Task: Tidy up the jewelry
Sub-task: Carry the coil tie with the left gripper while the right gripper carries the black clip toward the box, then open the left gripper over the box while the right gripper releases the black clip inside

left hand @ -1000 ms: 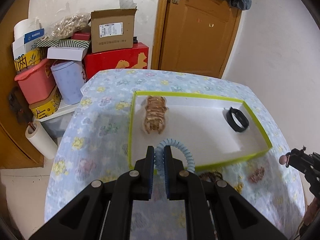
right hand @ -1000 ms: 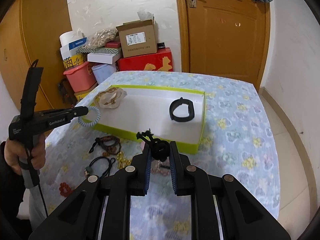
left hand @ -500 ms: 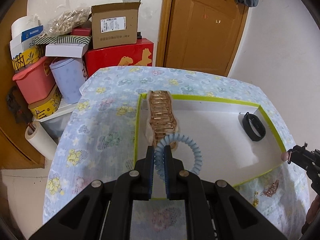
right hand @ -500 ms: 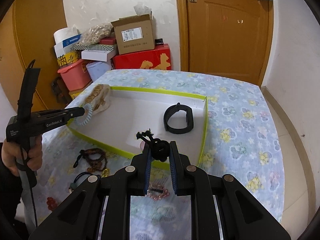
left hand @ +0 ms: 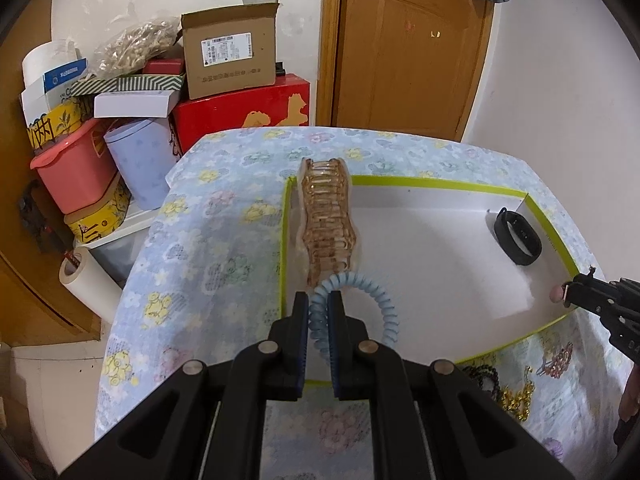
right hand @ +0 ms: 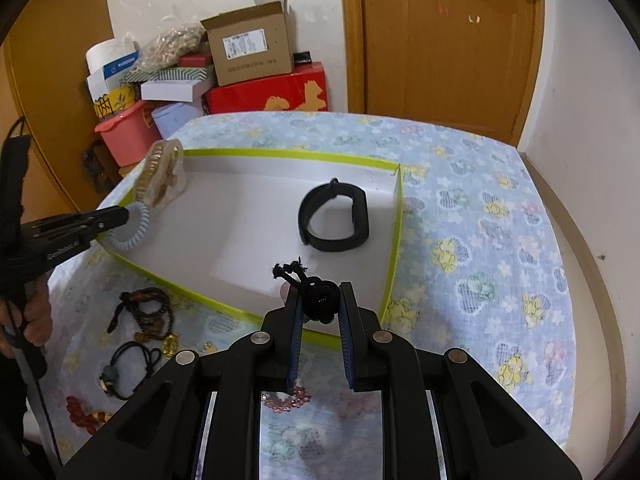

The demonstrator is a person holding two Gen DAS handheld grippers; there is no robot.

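The left gripper [left hand: 319, 300] is clamped on a pale blue spiral hair tie [left hand: 360, 308], whose coil loops out to the right of the jaws and hangs above the near left corner of the white tray [left hand: 420, 256]. Just beyond the coil, a gold-toned link bracelet on a clear pad [left hand: 326, 220] leans against the tray's left wall, its top end rising over the green rim.

The right gripper [right hand: 319, 304] is closed on a black knotted cord piece [right hand: 316, 294]; a frayed end sticks up and to the left of the jaws, and a pinkish bead seems to sit at the left pad, though it is mostly hidden. This gripper hangs over the tray's near edge, close to the right corner. Inside the tray, near its right wall, a black wristband [right hand: 334, 218] stands on its edge.

On the flowered tablecloth [right hand: 480, 240] in front of the tray lie a dark beaded bracelet [right hand: 148, 312], a black cord loop with a green bead [right hand: 128, 364], a red bead string [right hand: 82, 410] and a pink sparkly piece [right hand: 286, 396] just under the right gripper. A hand [right hand: 34, 312] grips the left tool's handle.
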